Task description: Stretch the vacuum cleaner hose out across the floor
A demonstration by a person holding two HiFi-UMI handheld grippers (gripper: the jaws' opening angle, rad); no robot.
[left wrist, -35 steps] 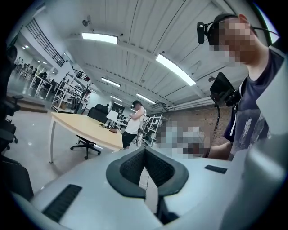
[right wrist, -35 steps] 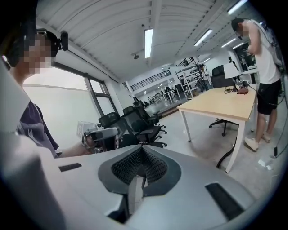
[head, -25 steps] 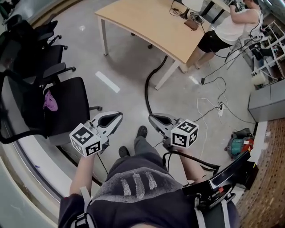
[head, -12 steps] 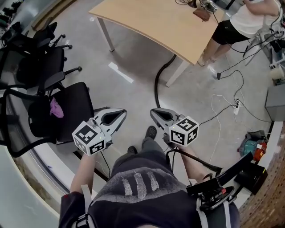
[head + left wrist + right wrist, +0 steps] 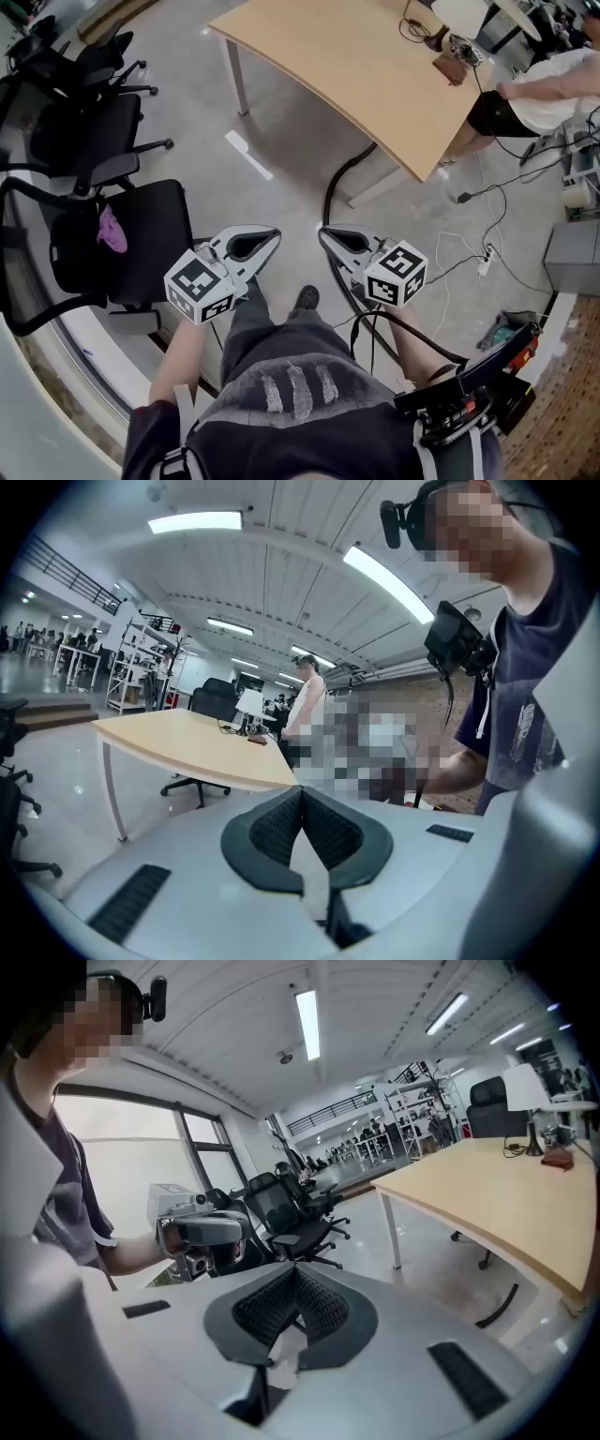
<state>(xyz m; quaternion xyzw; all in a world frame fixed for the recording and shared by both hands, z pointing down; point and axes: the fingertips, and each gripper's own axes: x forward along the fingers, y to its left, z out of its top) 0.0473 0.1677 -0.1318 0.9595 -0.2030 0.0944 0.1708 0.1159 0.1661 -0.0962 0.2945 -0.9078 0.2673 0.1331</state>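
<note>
The black vacuum hose (image 5: 333,183) comes out from under the wooden table and curves along the floor toward my feet, passing under my right gripper. Part of it also shows below the table edge (image 5: 497,1309) in the right gripper view. My left gripper (image 5: 270,235) and right gripper (image 5: 325,233) are held side by side at waist height, above the floor, pointing toward the table. Both are shut with nothing between the pads (image 5: 302,794) (image 5: 294,1271). Neither touches the hose.
A curved wooden table (image 5: 375,66) stands ahead, with a person (image 5: 548,89) at its far right. Black office chairs (image 5: 141,225) line the left, one with a pink cloth (image 5: 111,230). Loose cables (image 5: 478,258) lie at the right. A black and red machine (image 5: 469,394) sits at my right hip.
Both grippers, still shut and empty, have travelled forward with the walking person. The table and the hose's bend now lie nearer, and the chairs have slid back on the left.
</note>
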